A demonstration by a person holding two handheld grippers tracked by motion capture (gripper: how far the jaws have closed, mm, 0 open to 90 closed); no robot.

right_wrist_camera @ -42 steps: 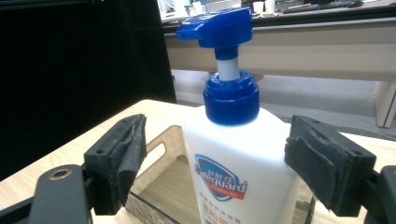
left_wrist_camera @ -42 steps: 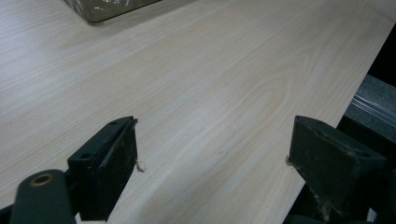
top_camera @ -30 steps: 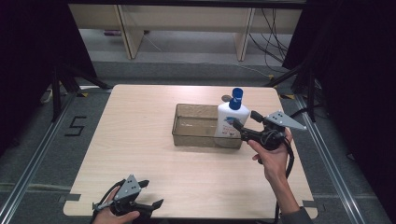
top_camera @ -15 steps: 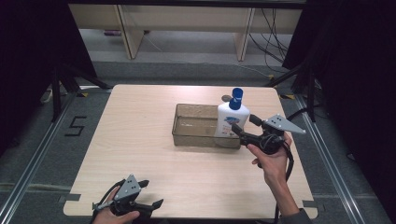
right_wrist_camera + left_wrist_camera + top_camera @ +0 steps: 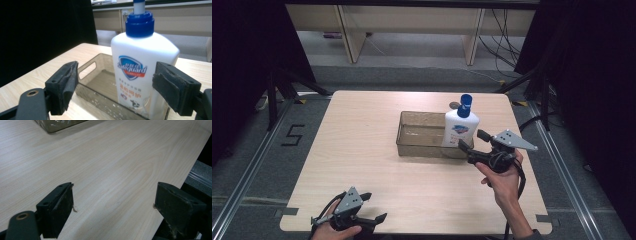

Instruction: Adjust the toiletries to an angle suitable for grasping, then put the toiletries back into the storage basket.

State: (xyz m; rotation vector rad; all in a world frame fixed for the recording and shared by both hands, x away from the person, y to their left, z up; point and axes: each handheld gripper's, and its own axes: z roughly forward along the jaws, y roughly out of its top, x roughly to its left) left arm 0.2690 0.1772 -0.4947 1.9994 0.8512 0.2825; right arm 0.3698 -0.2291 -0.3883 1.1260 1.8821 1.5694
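Observation:
A white soap bottle (image 5: 460, 129) with a blue pump top stands upright in the right end of a clear brownish tray (image 5: 422, 134) on the wooden table. My right gripper (image 5: 471, 139) is open and hovers just in front of the tray's right end, pointing at the bottle. In the right gripper view the bottle (image 5: 140, 62) stands beyond the tray wall (image 5: 100, 97), with the jaws wide apart and nothing between the pads. My left gripper (image 5: 374, 206) rests open at the near left edge of the table; its jaws (image 5: 113, 200) frame bare wood.
The table's (image 5: 362, 150) light wood top spreads out left of the tray. Its right edge (image 5: 197, 157) lies close beside my left gripper in the left gripper view. Shelving and cables stand on the floor behind the table.
My right gripper has drawn back slightly toward the near side, away from the bottle. The left gripper has stayed in place.

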